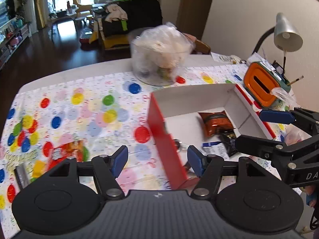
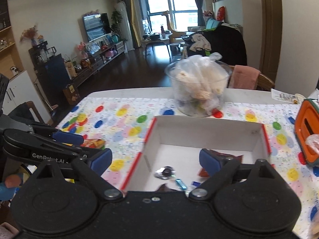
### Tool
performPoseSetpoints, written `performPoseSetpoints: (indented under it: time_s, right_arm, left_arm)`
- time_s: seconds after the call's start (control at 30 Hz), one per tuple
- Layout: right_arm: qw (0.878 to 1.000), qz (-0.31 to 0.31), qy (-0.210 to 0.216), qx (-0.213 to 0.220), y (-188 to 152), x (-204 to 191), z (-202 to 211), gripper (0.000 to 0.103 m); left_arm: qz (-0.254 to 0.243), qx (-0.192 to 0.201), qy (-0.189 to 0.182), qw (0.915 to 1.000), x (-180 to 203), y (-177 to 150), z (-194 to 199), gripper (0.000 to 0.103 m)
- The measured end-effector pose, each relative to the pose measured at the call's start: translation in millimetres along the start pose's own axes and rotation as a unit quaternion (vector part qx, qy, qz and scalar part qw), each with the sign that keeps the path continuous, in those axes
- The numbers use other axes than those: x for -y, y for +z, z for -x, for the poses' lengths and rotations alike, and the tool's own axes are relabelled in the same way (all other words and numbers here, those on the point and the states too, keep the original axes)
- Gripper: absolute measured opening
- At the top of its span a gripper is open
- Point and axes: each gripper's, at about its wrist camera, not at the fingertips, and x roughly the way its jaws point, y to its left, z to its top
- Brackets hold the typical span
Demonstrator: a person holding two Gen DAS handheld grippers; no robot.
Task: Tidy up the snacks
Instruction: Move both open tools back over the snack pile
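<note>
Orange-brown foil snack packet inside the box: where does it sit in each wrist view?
Left wrist: orange-brown foil snack packet lies right of centre, on the floor of the red-and-white cardboard box, toward its far right corner.
Right wrist: packet sits lower right of centre, partly hidden behind the gripper's blue fingertip.
Shared landmark: clear plastic tub with a bag inside, beyond the box.

Box (image 2: pixel 207 133) open on top — entry clear; bowl (image 2: pixel 199 91) blocks beyond its far wall.
</note>
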Motion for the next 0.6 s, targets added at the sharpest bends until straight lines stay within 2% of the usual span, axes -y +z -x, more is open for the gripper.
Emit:
performPoseSetpoints:
  time_s: [0.13, 0.2, 0.6]
  right_arm:
    - [1.000, -0.002, 0.014, 0.001, -2, -24, -5, 0.097]
    - [1.000, -0.001, 0.018, 0.003, -3, -36, -8, 0.103]
    - [0.999, -0.001, 0.033, -0.024, -19, -97, -35, 0.103]
  left_arm:
    - [-0.002, 0.017, 0.011, 0.9998, -21, -13, 16, 0.066]
    - [0.001, 0.024, 0.015, 0.9996, -33, -19, 24, 0.069]
    - [0.055, 0.027, 0.043, 0.9972, -125, -50, 49, 0.071]
